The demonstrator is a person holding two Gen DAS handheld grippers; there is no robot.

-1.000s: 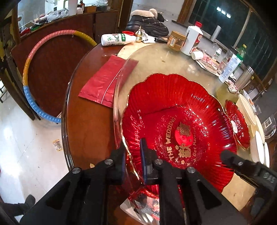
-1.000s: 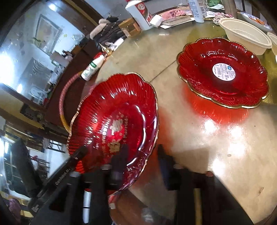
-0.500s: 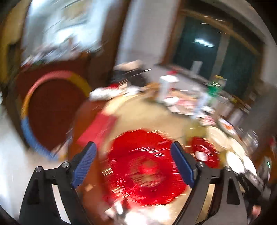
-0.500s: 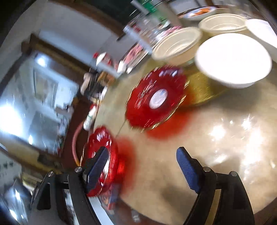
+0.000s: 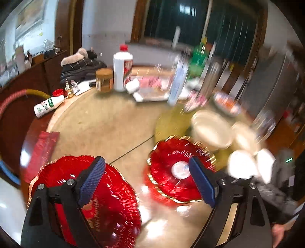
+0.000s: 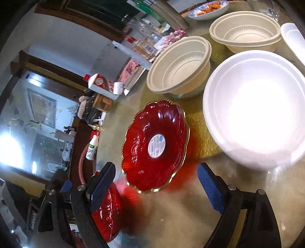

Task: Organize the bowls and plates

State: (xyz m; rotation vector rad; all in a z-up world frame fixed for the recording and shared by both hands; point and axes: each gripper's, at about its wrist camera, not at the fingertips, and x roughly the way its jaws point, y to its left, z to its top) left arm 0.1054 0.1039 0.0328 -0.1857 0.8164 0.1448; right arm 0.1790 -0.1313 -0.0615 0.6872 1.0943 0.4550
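Observation:
A large red scalloped plate (image 5: 106,209) with a gold rim lies at the table's near left edge, partly behind my left finger. My left gripper (image 5: 146,181) hangs open above the table, holding nothing. A smaller red plate (image 5: 171,181) with a white sticker lies just right of centre. In the right wrist view the same sticker plate (image 6: 156,145) sits ahead of my open, empty right gripper (image 6: 156,187), with the large red plate (image 6: 108,209) behind its left finger. A white bowl (image 6: 253,106) and two beige bowls (image 6: 181,64) (image 6: 246,30) stand beyond.
A white liquor bottle (image 5: 122,70), a jar (image 5: 103,80), tall bottles and food trays crowd the far side. A small white bottle (image 5: 47,106) lies at the left rim, near a red packet (image 5: 42,150). A blue-rimmed dish of food (image 6: 209,7) sits far back.
Both grippers let go of the large red plate's rim and opened wide. They drew back and swung right, so the sticker plate and the bowls now lie ahead of them.

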